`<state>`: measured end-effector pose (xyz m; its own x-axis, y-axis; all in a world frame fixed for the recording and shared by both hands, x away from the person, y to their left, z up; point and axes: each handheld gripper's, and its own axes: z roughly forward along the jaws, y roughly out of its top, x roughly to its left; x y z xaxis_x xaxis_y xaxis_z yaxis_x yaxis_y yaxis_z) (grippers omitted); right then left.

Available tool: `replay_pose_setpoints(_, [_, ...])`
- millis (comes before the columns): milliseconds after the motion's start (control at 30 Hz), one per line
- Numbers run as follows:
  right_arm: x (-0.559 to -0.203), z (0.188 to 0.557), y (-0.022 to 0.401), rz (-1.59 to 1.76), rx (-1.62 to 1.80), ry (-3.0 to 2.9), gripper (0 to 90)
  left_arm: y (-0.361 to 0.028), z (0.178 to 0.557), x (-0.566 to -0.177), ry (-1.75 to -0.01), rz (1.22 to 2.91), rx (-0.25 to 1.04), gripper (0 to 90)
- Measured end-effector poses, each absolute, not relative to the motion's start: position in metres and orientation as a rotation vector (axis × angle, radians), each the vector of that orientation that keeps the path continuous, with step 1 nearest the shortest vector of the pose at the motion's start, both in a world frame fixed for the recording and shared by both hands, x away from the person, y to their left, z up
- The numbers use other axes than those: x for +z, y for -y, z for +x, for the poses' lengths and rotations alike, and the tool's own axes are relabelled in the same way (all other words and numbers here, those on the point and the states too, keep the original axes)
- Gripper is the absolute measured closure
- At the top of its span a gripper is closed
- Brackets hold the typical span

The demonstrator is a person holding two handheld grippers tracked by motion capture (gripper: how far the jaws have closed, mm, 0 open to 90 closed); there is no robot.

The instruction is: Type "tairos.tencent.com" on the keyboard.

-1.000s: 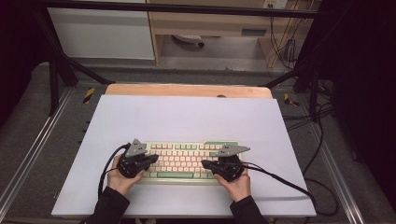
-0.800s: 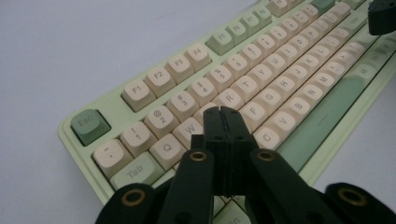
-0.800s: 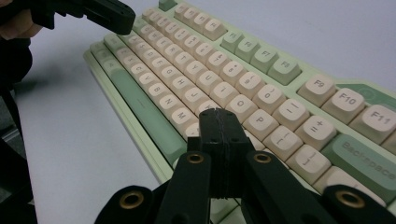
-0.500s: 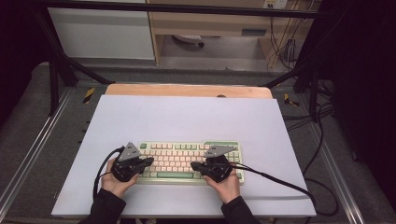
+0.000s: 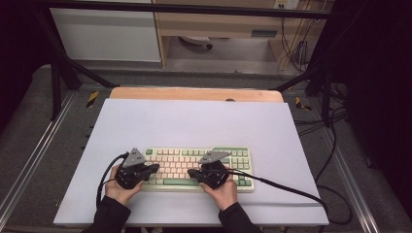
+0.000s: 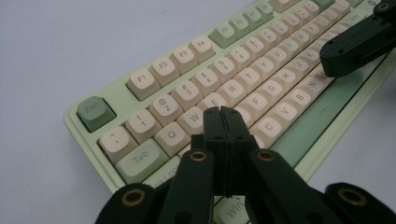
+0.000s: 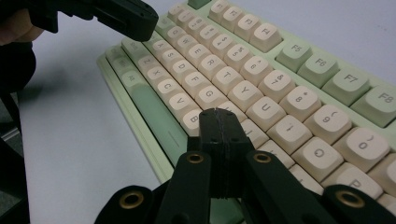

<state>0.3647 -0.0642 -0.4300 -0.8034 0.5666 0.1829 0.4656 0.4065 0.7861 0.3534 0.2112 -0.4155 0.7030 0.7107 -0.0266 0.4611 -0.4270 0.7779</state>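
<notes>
**Two closed grippers poised over a green-and-cream keyboard**

Two hand-held grippers hang over one mechanical keyboard [image 5: 197,167], which lies on a pale sheet [image 5: 194,121] near the edge closest to the person, its long side running across the table. Its case is light green, most keycaps are cream, and the Esc key [image 6: 95,113], the function keys and the long space bar [image 7: 152,109] are darker green.

At the keyboard's left end, the left gripper [image 5: 154,167] is held in the person's left hand [image 5: 121,189] and points inward toward the keyboard's middle. Seen in the left gripper view, its two black jaws are pressed flat together with nothing between them, their tip [image 6: 223,112] over the letter rows just right of the W and E keys. Whether the tip touches a keycap cannot be told.

Toward the keyboard's right half, the right gripper [image 5: 192,172] sits in the right hand [image 5: 223,191] and points inward as well, so the two tips face each other over the keyboard's middle, apart. Its jaws are likewise closed tight and empty; in the right gripper view the tip [image 7: 218,113] lies over the lower letter rows, near B and H. A black cable [image 5: 291,189] trails from this gripper across the sheet, away from the keyboard's right end.
</notes>
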Motion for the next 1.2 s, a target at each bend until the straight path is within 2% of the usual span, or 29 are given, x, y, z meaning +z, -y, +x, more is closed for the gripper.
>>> replay_pose_setpoints(800, [-0.439,0.366,0.057,0.926,1.350,-2.572,90.0,-0.212,0.354,-0.416,-0.893,2.100,0.390,89.9])
replay_pose_setpoints(1200, [-0.420,0.365,0.070,0.899,1.351,-2.514,90.0,-0.210,0.353,-0.414,-0.887,2.092,0.391,89.9])
